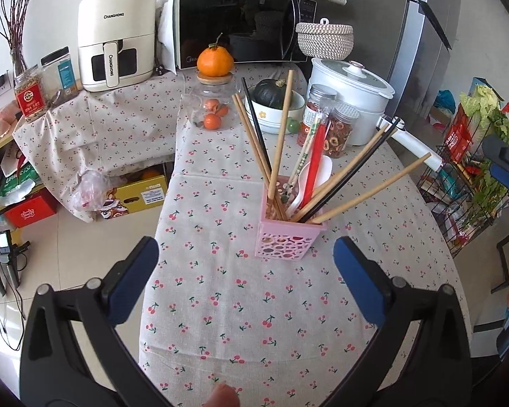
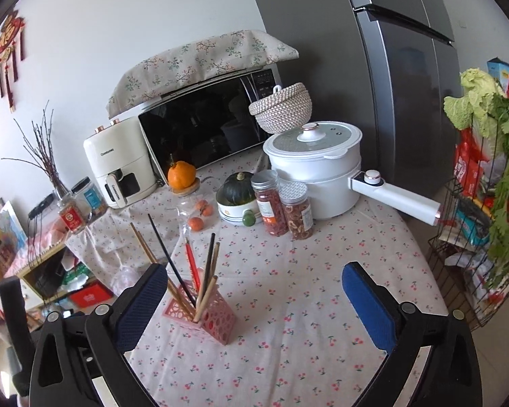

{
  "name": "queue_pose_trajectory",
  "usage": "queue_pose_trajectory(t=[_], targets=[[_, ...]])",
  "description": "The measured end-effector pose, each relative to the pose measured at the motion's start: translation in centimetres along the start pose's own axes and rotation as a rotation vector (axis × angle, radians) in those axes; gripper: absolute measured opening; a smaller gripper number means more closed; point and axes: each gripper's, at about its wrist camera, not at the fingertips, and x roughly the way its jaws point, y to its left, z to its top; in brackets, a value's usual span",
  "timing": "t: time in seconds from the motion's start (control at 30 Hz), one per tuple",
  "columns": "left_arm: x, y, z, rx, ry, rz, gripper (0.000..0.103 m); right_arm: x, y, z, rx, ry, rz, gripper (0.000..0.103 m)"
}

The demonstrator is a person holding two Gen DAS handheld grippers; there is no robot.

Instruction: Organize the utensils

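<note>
The air fryer (image 1: 116, 39) at the back of the counter (image 1: 288, 305) is showing the brand CHANGHONG twice, once across its upper front and once running down its handle. The same word is showing faintly on it in the right wrist view (image 2: 118, 166). The microwave (image 1: 241, 22) beside it is carrying a small logo at its lower left corner, too blurred to read with certainty. A red-labelled jar (image 1: 29, 93) and a blue-labelled jar (image 1: 60, 74) are standing left of the fryer, their print too small to read.

The left gripper (image 1: 246, 278) is hovering low over the cherry-print cloth, its blue-padded fingers (image 1: 134, 278) spread wide and gripping nothing. The pink holder (image 1: 286, 234) is standing upright just beyond the finger tips, slightly right of the middle. It is holding wooden chopsticks (image 1: 281, 135), black chopsticks (image 1: 353, 176), a red pair (image 1: 317, 156) and a white spoon (image 1: 310, 183), all fanning outward.

The right gripper (image 2: 254, 300) is hanging higher and tilting, its fingers (image 2: 368, 308) likewise parted and bare. In its view the holder (image 2: 208, 318) is sitting close to the left finger. A white pot (image 2: 317, 176) and two jars of dried snacks (image 2: 283, 203) are standing well behind.
</note>
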Motion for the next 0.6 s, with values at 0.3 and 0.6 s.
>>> queue_pose_trajectory(t=[0.3,0.6], targets=[[-3.1,-4.5,-1.7,0.085,-0.054,-0.045,0.102,-4.9,-1.5,-3.0,-0.081,0.042,-0.123,0.103],[-3.4,-6.4,-2.4,0.088,-0.064,-0.017,0.102,-5.9,-1.0,-5.3,-0.133,0.067,-0.132,0.103]])
